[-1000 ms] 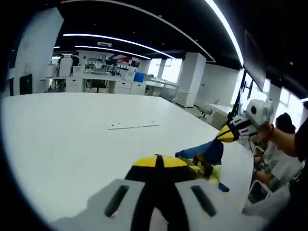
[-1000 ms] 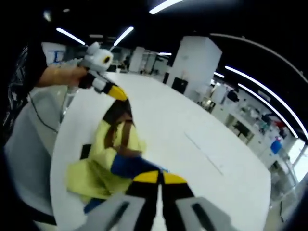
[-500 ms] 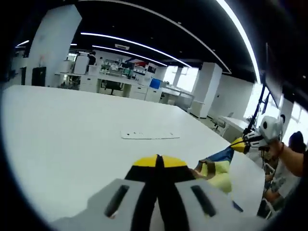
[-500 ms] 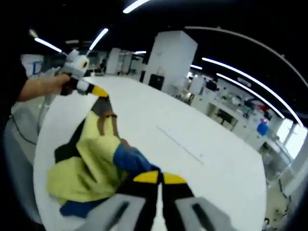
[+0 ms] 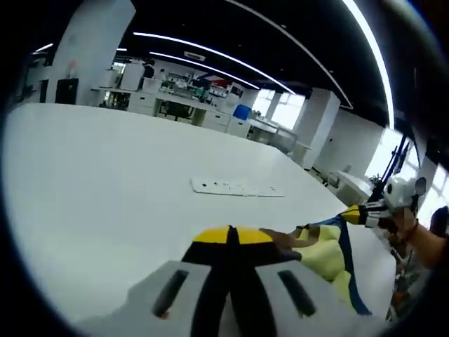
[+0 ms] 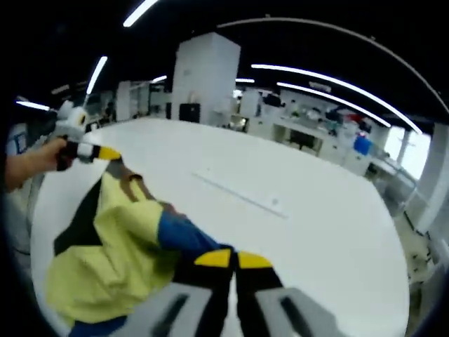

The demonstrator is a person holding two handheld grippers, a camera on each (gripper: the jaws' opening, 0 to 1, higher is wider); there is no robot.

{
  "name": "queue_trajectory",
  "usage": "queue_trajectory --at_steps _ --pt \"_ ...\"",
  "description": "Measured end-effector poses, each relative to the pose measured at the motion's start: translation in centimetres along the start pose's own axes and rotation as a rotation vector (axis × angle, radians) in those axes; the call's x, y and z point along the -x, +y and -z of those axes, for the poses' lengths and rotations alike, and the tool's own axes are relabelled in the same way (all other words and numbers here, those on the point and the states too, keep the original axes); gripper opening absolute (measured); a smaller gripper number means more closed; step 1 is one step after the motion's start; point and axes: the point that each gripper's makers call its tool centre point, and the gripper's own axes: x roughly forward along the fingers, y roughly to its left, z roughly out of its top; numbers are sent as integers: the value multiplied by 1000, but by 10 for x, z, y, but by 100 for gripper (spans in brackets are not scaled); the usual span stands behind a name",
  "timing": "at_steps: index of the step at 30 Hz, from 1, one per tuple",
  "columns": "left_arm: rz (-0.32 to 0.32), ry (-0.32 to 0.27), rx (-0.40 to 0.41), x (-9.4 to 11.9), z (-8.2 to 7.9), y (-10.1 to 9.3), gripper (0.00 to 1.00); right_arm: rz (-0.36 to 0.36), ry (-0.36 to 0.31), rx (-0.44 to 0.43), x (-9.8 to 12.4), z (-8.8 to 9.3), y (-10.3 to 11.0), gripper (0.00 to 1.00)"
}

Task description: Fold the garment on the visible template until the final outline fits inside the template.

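One garment [image 6: 119, 253], two tongs [image 5: 230, 235] [image 6: 231, 258], one white table [image 5: 98, 182], one flat strip [image 5: 237, 188].

The garment [image 6: 119, 246] runs off the right gripper view at 7 o'clock; the hand-held gripper [image 6: 228, 261] hides its near corner.

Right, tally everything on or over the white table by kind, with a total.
Garment: 1
Flat white strip on the table: 1
Left gripper: 1
Right gripper: 1
Total: 4
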Motion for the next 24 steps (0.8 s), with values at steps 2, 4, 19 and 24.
queue_trajectory --at_steps 2,4,19,24 --pt "-10 24 7 -9 7 8 0 1 11 -12 -6 4 -1 0" --pt "-27 48 -7 -17 16 14 0 12 14 -44 -12 8 -4 0" --pt "-87 77 -66 -37 35 37 0 35 82 -79 -47 36 -18 0" --pt "-82 61 -81 -33 29 35 5 24 76 -106 -46 34 -19 0"
